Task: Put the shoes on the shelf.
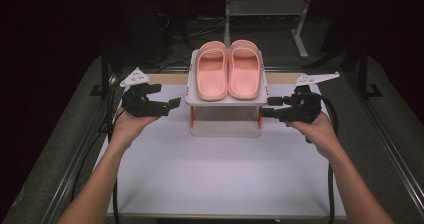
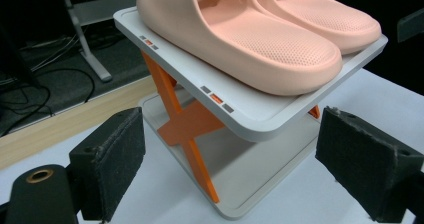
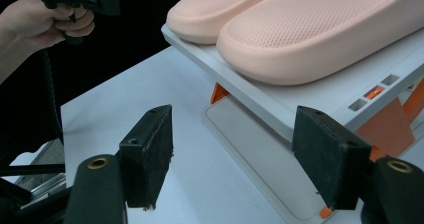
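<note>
**Two open claws flank a slipper rack on the desk**

While the white desk (image 1: 220, 174) spreads wide and bare toward the person, its far half carries a small two-tier rack (image 1: 226, 100), grey-white with orange crossed braces (image 2: 187, 126) between the upper shelf and the base plate. Beyond the desk, on the dark floor, a light metal stand (image 1: 265, 14) and some loose cables lie well apart from the work.

On the rack's upper shelf sits a pair of pink slippers (image 1: 228, 70), side by side and touching, toes toward the person; they cover most of the shelf, leaving a narrow rim with small grey and orange marks (image 2: 216, 98).

At the rack's left side hangs the left claw (image 1: 167, 104), held in the person's left hand (image 1: 127, 126), just beside the shelf edge but apart from it. Its jaws stand wide open with nothing between them; in the left gripper view the shelf corner and a brace lie ahead of the gap.

At the right side the right claw (image 1: 267, 106), in the right hand (image 1: 317, 126), is very near the shelf edge; contact cannot be told. Its jaws also stand wide apart and hold nothing, and in the right gripper view the shelf rim lies ahead of them.
</note>
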The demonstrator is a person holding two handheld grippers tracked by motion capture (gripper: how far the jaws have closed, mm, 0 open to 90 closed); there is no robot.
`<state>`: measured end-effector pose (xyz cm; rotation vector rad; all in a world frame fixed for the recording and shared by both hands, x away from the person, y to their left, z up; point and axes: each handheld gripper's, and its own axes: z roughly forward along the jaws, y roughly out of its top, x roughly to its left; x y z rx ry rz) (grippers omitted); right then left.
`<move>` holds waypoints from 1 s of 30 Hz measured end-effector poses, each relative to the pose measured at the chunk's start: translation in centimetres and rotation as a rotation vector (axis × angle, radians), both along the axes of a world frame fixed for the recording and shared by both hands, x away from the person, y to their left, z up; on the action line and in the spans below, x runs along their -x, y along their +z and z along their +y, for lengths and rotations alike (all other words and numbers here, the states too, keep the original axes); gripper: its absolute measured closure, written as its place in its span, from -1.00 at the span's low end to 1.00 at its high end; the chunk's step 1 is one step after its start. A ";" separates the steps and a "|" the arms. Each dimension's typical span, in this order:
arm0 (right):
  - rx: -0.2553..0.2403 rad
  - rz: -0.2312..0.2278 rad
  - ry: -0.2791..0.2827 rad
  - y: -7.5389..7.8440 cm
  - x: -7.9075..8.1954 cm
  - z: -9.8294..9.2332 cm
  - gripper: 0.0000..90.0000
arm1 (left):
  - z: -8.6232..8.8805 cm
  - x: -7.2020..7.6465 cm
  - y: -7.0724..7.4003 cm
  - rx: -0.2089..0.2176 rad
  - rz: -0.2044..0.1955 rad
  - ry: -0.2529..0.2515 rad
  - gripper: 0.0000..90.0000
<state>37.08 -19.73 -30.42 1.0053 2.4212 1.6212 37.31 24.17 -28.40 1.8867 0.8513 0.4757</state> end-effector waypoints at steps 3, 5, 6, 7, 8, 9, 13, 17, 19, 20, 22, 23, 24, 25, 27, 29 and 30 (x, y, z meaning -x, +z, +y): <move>-0.010 0.004 0.007 -0.3 0.2 -0.1 -0.30 | 0.1 0.2 -0.3 -0.006 -0.003 0.005 -0.74; -0.015 0.011 0.007 -0.6 0.3 -0.2 -0.30 | 0.2 0.3 -0.6 -0.006 -0.002 0.010 -0.74; -0.014 0.015 0.011 -0.8 0.3 -0.3 -0.31 | 0.2 0.3 -0.7 -0.008 0.000 0.010 -0.74; -0.017 0.015 0.009 -1.0 0.4 -0.3 -0.31 | 0.3 0.4 -0.8 -0.006 0.000 0.011 -0.74; -0.017 0.015 0.009 -1.0 0.4 -0.3 -0.31 | 0.3 0.4 -0.9 -0.006 0.001 0.012 -0.74; -0.018 0.019 0.009 -1.1 0.4 -0.4 -0.31 | 0.4 0.5 -1.0 -0.004 0.001 0.016 -0.74; -0.020 0.025 0.007 -1.7 0.5 -0.5 -0.33 | 0.5 0.6 -1.3 -0.002 0.004 0.017 -0.75; -0.028 0.031 0.004 -2.2 0.6 -0.6 -0.34 | 0.6 0.8 -1.6 -0.010 0.007 0.019 -0.76; -0.028 0.039 0.003 -2.6 0.6 -0.7 -0.35 | 0.6 0.9 -1.7 -0.011 0.007 0.023 -0.76; -0.028 0.039 0.003 -2.6 0.6 -0.7 -0.35 | 0.6 0.9 -1.7 -0.010 0.007 0.023 -0.76; -0.028 0.040 0.004 -2.8 0.6 -0.7 -0.36 | 0.7 1.0 -1.8 -0.010 0.007 0.023 -0.77; -0.027 0.042 0.003 -2.8 0.7 -0.7 -0.36 | 0.7 1.1 -1.9 -0.007 0.008 0.024 -0.77; -0.029 0.042 0.002 -2.9 0.7 -0.7 -0.36 | 0.7 1.1 -1.9 -0.008 0.009 0.023 -0.77; -0.028 0.041 0.001 -3.0 0.7 -0.8 -0.37 | 0.7 1.1 -2.0 -0.009 0.010 0.024 -0.77; -0.029 0.046 -0.002 -3.3 0.7 -0.9 -0.39 | 0.7 1.2 -2.3 -0.011 0.014 0.024 -0.77; -0.031 0.047 -0.005 -3.3 0.8 -0.9 -0.39 | 0.7 1.2 -2.4 -0.015 0.019 0.023 -0.77; -0.032 0.048 -0.006 -3.4 0.8 -0.9 -0.39 | 0.7 1.2 -2.5 -0.016 0.020 0.022 -0.78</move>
